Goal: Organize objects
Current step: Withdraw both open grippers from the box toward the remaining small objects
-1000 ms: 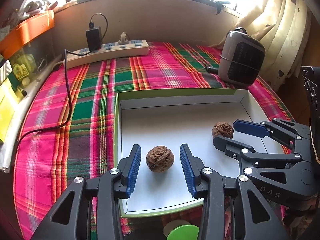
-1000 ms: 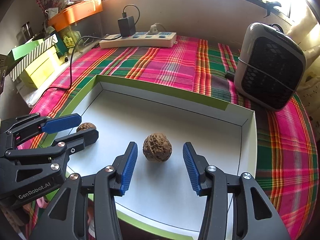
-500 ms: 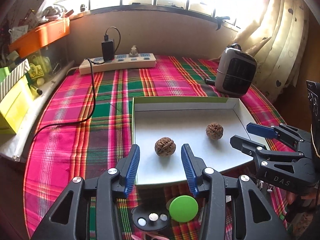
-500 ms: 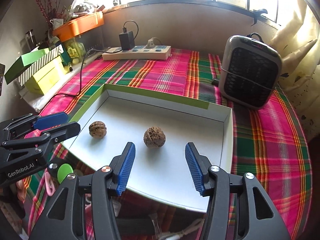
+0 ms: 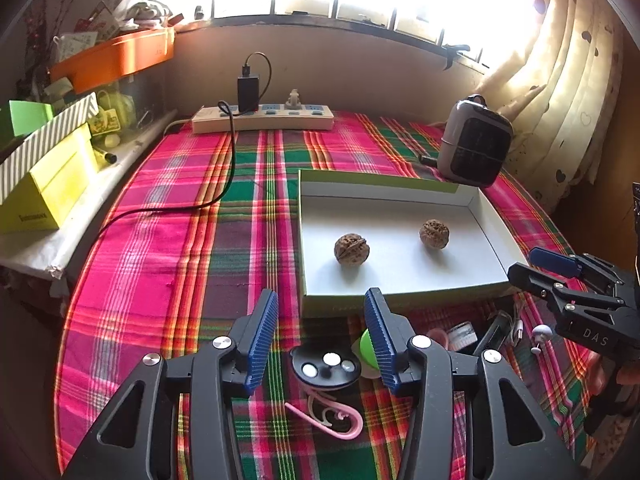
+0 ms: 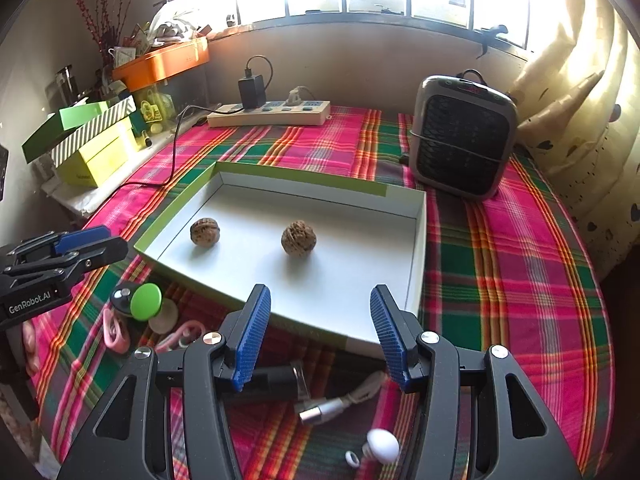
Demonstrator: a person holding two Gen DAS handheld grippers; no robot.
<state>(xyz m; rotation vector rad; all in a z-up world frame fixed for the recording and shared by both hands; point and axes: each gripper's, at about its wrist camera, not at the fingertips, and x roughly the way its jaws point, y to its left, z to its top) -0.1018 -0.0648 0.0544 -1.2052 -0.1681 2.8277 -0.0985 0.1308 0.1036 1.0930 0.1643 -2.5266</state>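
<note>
2 walnuts lie apart in the tray; clutter fronts it. Left gripper opening, empty; right gripper spread, empty.

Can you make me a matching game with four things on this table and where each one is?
Things:
1. walnuts
2. black charger
3. small heater
4. green disc

Places:
A. plugged into the power strip
B. on the plaid cloth in front of the box, near side
C. inside the white box
D. behind the box, by the curtain

Pairs: 1-C, 2-A, 3-D, 4-B
</note>
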